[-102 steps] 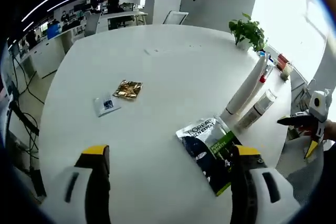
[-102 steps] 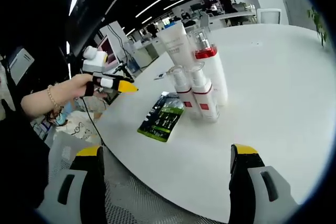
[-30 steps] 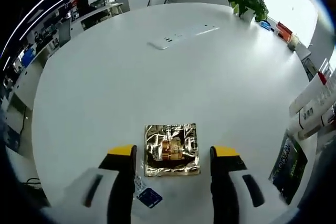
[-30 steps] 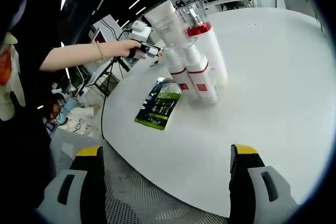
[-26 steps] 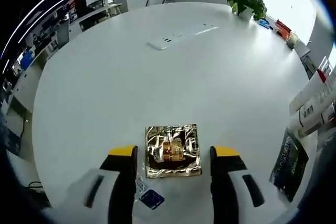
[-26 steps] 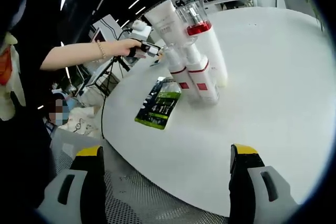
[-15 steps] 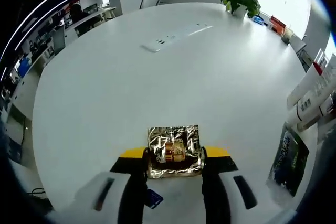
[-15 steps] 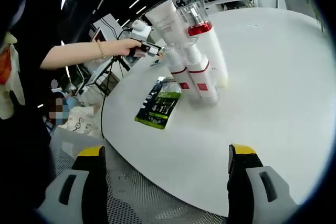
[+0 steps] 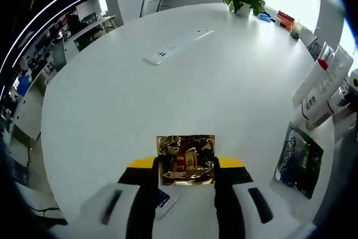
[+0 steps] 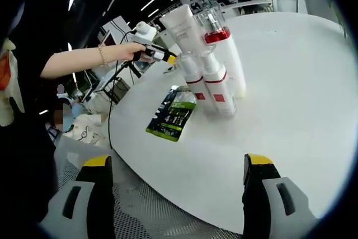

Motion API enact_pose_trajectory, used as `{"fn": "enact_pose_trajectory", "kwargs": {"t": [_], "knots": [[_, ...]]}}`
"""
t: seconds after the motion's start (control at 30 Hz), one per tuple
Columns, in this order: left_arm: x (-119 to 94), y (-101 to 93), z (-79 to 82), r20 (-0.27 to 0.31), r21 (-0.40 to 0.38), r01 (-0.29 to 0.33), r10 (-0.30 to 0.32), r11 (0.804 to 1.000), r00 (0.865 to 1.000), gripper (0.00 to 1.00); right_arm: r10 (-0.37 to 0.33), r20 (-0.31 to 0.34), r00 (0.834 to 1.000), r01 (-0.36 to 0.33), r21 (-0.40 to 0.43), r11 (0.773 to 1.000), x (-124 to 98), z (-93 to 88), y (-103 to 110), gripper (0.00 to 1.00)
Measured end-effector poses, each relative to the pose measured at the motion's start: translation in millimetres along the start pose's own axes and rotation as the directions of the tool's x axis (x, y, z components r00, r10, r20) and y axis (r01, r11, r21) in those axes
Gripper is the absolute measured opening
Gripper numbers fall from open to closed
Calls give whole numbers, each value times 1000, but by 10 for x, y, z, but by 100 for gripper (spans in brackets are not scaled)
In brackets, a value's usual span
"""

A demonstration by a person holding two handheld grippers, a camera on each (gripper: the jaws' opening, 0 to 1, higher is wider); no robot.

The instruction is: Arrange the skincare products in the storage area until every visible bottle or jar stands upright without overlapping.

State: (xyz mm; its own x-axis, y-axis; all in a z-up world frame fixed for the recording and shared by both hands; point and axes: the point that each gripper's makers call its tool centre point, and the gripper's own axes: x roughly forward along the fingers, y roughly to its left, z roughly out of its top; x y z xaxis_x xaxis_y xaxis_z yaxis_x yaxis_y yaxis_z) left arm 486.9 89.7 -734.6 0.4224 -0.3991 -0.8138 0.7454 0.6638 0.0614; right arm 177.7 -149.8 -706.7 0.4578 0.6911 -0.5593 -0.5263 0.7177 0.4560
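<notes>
- The left tongs (image 9: pixel 186 163) are pinched narrow on a gold foil sachet (image 9: pixel 185 159), at six o'clock in the left gripper view, over the white worktop (image 9: pixel 184 76).
- The right tongs (image 10: pixel 180 173) gape wide, holding nothing.
- The bottles (image 10: pixel 210 68) stand clustered at twelve o'clock in the right gripper view, a dark sachet (image 10: pixel 172 113) lying just beside them.

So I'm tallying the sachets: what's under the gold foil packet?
The left gripper is shut on the gold foil packet. A small blue-printed sachet pokes out below it on the white table. The rest of the sachet is covered.
</notes>
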Motion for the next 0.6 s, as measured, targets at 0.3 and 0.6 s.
{"fn": "enact_pose_trajectory", "kwargs": {"t": [0.3, 0.6], "knots": [[-327, -310, 72, 32, 87, -5, 2, 996, 999, 39, 20, 15, 1000, -19, -33, 999, -5, 43, 63, 97], [-713, -582, 105, 73, 149, -5, -6, 989, 997, 39, 49, 52, 997, -44, -81, 996, -23, 150, 173, 94]]}}
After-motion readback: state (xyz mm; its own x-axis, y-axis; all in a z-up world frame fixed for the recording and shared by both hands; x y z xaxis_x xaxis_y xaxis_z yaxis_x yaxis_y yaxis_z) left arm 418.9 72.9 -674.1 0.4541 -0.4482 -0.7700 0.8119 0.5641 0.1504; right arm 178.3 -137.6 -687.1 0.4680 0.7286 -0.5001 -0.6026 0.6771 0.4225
